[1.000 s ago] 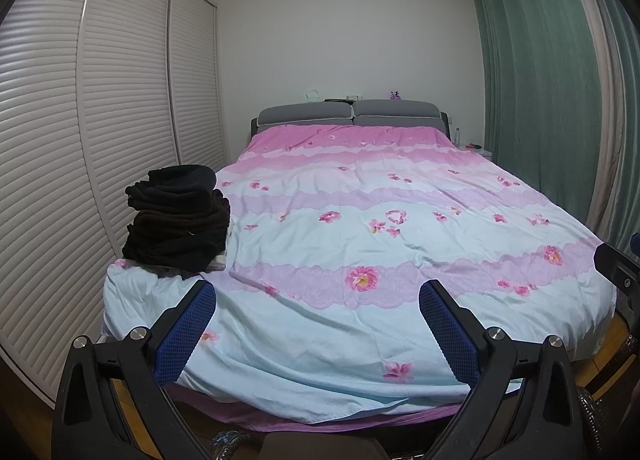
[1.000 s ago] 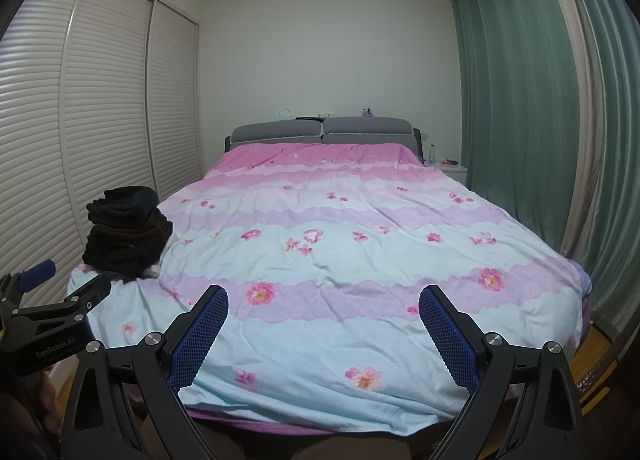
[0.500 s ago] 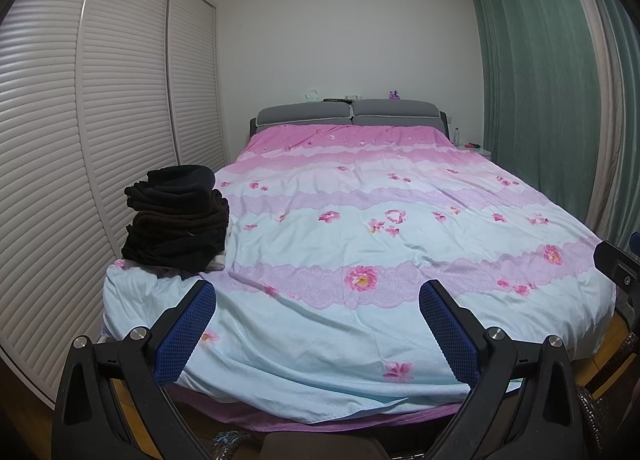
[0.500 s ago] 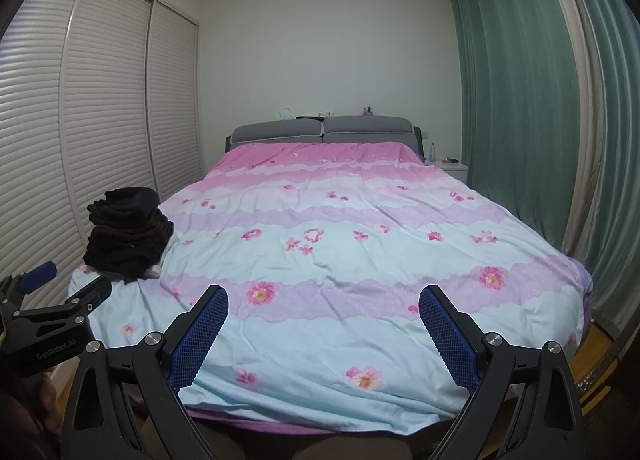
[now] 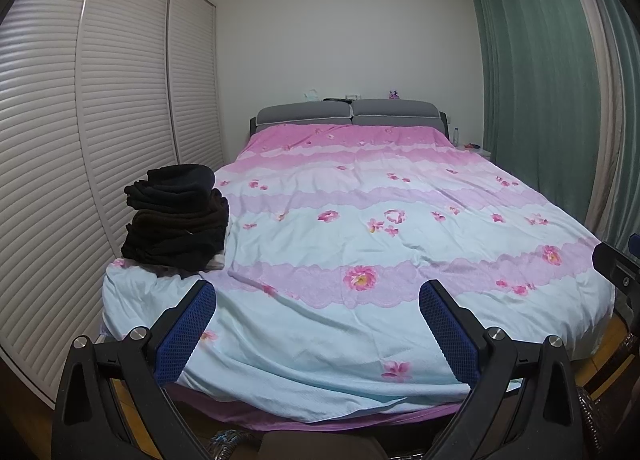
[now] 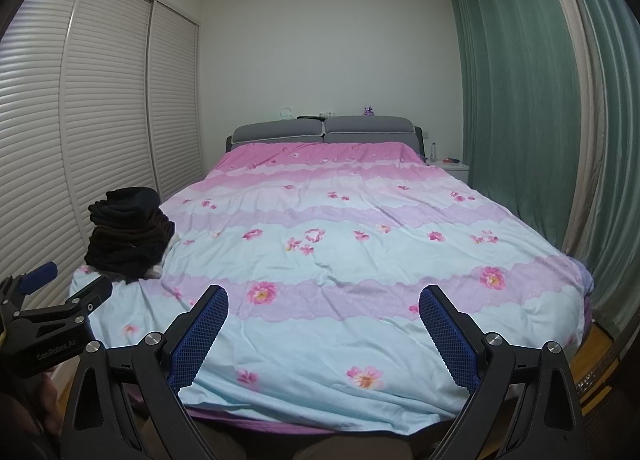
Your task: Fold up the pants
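Pants (image 5: pixel 176 215) are seen stacked dark at the bed's (image 5: pixel 360 340) near left corner. Both sets of jaws are spread and nothing is held; the left gripper (image 5: pixel 316 324) is judged nearer than the right gripper (image 6: pixel 320 324).

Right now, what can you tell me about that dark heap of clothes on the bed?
The pile of dark clothes sits on the near left corner of the bed, beside the slatted wardrobe doors. It looks like several soft black and dark brown garments, folded and stacked in uneven layers, the top one rounded. A bit of white fabric peeks out beneath its right side. It rests on the flowered quilt; neither gripper touches it.
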